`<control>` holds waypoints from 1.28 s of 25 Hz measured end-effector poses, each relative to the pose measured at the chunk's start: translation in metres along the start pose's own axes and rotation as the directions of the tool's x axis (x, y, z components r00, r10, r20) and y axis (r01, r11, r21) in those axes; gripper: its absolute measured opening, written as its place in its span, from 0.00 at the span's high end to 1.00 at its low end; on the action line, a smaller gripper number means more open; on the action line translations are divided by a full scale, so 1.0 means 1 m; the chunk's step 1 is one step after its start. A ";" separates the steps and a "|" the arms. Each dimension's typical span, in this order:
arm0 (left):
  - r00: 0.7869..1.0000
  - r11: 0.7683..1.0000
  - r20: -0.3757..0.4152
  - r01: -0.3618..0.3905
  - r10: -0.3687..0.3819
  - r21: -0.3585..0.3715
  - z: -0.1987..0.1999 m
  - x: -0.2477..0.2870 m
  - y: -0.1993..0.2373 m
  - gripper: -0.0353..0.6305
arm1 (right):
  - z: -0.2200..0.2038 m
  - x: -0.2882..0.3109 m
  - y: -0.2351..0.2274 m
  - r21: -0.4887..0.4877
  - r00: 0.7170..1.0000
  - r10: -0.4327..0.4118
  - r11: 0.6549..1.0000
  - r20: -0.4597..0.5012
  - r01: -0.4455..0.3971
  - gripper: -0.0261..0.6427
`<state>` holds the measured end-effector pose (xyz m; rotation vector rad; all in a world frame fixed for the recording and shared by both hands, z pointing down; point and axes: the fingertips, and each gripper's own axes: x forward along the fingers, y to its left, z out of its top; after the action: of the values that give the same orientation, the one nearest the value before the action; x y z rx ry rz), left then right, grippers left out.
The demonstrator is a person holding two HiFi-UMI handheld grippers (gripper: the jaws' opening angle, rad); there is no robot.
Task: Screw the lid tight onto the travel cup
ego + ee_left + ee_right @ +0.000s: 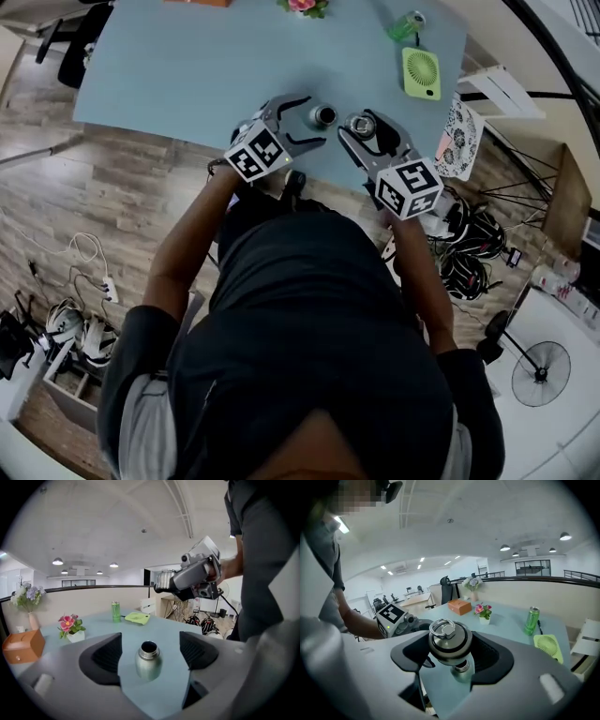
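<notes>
Spreading wide over the pale blue table (169, 75), the left gripper (310, 120) has its jaws on either side of the travel cup (148, 660) — neither pad touches it. The steel cup stands upright, its mouth uncovered and dark inside. The right gripper (366, 131) is clamped on the lid (450, 641), ring on top, just above and beside the cup's neck. Farther back stands a green can (116, 611) — its print is too small to read.
</notes>
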<state>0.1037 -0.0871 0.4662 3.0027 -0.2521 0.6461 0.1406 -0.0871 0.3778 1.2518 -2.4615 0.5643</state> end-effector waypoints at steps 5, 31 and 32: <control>0.999 0.999 -0.020 -0.038 0.038 -0.001 -0.022 0.025 0.003 0.32 | -0.024 0.023 -0.003 -0.045 0.997 0.058 0.997 -0.049 -0.060 0.59; 0.998 0.999 -0.031 -0.046 0.046 -0.020 -0.075 0.082 0.009 0.32 | -0.084 0.089 -0.016 -0.123 0.978 0.129 0.981 -0.165 -0.150 0.59; 0.999 0.999 -0.033 -0.043 0.042 -0.016 -0.076 0.083 0.008 0.32 | -0.084 0.090 -0.016 -0.125 0.977 0.134 0.980 -0.165 -0.155 0.59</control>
<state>0.1465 -0.1002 0.5703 2.9751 -0.3188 0.6932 0.1113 -0.1175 0.4950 0.9441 -2.4268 0.4989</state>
